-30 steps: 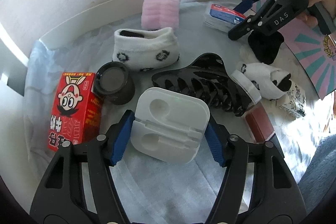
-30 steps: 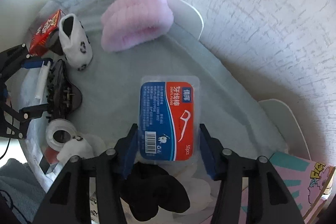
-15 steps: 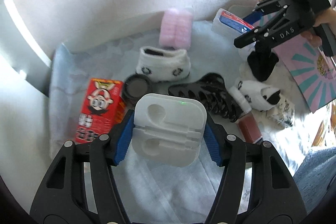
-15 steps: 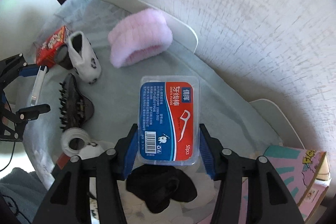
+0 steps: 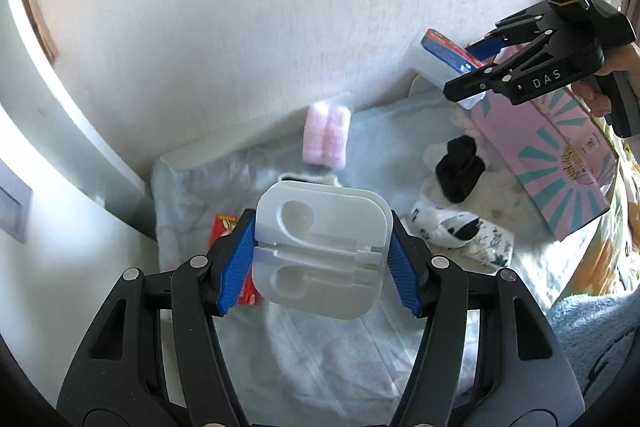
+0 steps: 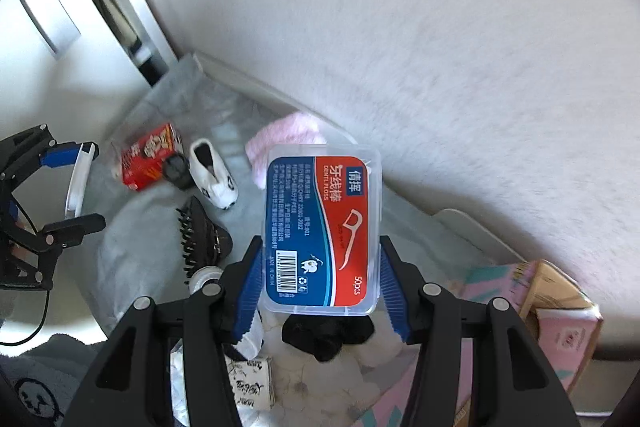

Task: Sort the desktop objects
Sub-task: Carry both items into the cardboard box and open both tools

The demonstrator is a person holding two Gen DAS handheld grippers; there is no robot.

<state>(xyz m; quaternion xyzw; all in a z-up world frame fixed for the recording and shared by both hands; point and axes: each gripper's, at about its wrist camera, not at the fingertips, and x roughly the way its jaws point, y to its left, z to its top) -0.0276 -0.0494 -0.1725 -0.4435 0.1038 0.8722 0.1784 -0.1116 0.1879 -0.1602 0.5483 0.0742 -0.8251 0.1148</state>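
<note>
My left gripper [image 5: 322,259] is shut on a white plastic case [image 5: 322,251] and holds it high above the grey cloth [image 5: 320,339]. My right gripper [image 6: 320,277] is shut on a clear dental floss box [image 6: 322,235] with a blue and red label, also lifted well above the table. In the left wrist view the right gripper [image 5: 486,65] shows at upper right with the floss box [image 5: 444,55]. In the right wrist view the left gripper [image 6: 68,187] shows at far left with the white case [image 6: 78,183] seen edge-on.
On the cloth lie a pink fluffy band [image 5: 326,135], a white sock [image 6: 212,175], a red box [image 6: 150,157], a black hair claw [image 6: 202,235], a black sock [image 5: 460,169], and a tape roll [image 6: 204,277]. A pink patterned box [image 5: 552,151] stands at right. A white wall rises behind.
Both grippers have risen well above the table with their objects still held. The items on the cloth look smaller and farther away.
</note>
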